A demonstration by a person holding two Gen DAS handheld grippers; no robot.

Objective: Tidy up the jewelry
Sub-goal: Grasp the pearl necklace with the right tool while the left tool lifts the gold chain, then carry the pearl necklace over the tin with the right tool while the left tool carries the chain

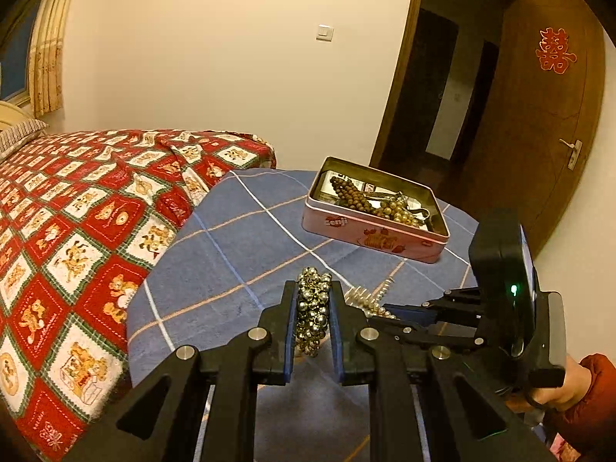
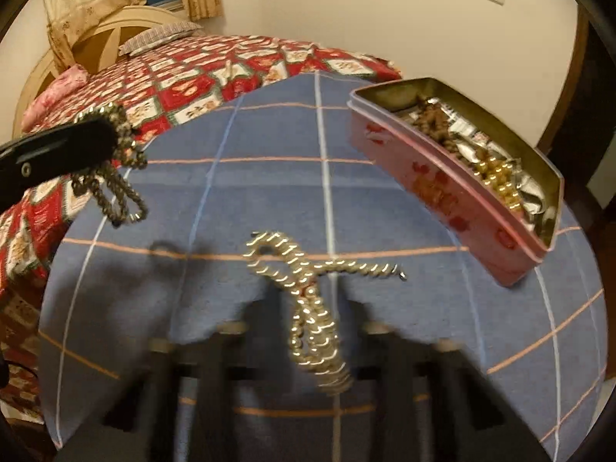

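— Bedroom table under blue plaid cloth (image 1: 231, 238); where's the jewelry?

— My left gripper (image 1: 312, 308) is clamped on the bead bracelet (image 1: 313, 310), lifted so it can go to the pink tin (image 1: 385, 231), which holds other beads.

— And the right?

— My right gripper (image 2: 308, 331) straddles the gold coil chain (image 2: 308, 308) on the cloth; blurred, so I cannot tell its grip.

Beside one pink tin (image 1: 375, 231): two loose pieces, one silver bead cluster (image 1: 313, 308) and one gold coil chain (image 2: 308, 300). Inside the tin: one brown bead strand (image 1: 352, 196), one gold bead strand (image 2: 498, 183).
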